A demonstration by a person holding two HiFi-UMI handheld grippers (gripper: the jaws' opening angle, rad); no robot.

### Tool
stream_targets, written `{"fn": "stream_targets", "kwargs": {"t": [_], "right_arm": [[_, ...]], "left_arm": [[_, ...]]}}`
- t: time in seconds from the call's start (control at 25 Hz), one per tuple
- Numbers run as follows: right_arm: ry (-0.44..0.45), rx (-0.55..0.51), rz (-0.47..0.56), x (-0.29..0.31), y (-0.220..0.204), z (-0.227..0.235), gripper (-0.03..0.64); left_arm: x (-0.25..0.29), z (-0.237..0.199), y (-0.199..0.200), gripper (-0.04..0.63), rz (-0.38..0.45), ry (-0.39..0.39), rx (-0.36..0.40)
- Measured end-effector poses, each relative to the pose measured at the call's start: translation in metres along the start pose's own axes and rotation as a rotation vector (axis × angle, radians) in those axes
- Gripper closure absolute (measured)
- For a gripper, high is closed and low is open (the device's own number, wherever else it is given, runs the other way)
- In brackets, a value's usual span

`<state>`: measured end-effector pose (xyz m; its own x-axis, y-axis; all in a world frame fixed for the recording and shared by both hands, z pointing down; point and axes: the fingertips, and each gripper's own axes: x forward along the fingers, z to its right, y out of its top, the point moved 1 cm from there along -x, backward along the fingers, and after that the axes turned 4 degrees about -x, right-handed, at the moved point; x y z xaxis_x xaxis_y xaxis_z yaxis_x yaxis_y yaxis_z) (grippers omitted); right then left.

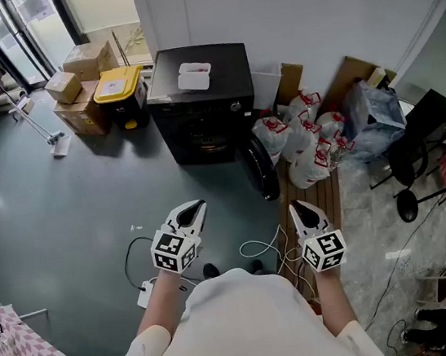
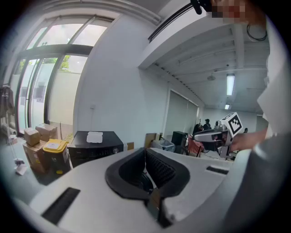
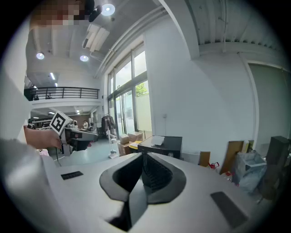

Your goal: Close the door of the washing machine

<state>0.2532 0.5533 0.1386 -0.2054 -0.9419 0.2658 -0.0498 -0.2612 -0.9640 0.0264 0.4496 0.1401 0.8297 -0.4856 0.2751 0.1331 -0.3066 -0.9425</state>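
**Both hand-held grippers empty, washer door open**

- Both forearms reach forward from the torso, side by side and well apart. Each tool is roughly level with the nose slightly down, aimed at the machine.
- Left hand-held gripper (image 1: pixel 195 211): jaws pressed together, nothing between them.
- Right hand-held gripper (image 1: pixel 302 210): jaws also pressed together and empty.
- The black box-shaped front-loading washing machine (image 1: pixel 229 73) stands on the grey floor (image 1: pixel 63 212) against the white wall, well ahead of both tools. Its front faces the person.
- A flat white packet (image 1: pixel 194 76) lies on its top.
- The round dark washer door (image 1: pixel 260 169) is swung open at the right edge of the front in the head view. It stands upright and is seen nearly edge-on, roughly square to the front, with its free edge pointing out toward the person.
- White plastic bags with red print (image 1: pixel 304 141) sit just beside the door, on its right.
- Neither tool touches the door.
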Motion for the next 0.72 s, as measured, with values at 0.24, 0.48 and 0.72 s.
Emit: {"fn": "stream_targets", "kwargs": {"t": [0.24,0.48,0.72], "right_arm": [[0.003,-0.004,0.003,0.006,0.001,-0.006,0.571],[0.006,-0.013,-0.003,0.009,0.002,-0.011,0.571],[-0.007,-0.045,-0.02,0.014,-0.001,-0.024,0.571]], "left_arm": [[-0.001,-0.005,-0.002,0.583,0.0,0.006,-0.007],[-0.003,-0.003,-0.003,0.583,0.0,-0.002,-0.013],[-0.009,-0.005,-0.007,0.583,-0.009,-0.007,-0.01]]}}
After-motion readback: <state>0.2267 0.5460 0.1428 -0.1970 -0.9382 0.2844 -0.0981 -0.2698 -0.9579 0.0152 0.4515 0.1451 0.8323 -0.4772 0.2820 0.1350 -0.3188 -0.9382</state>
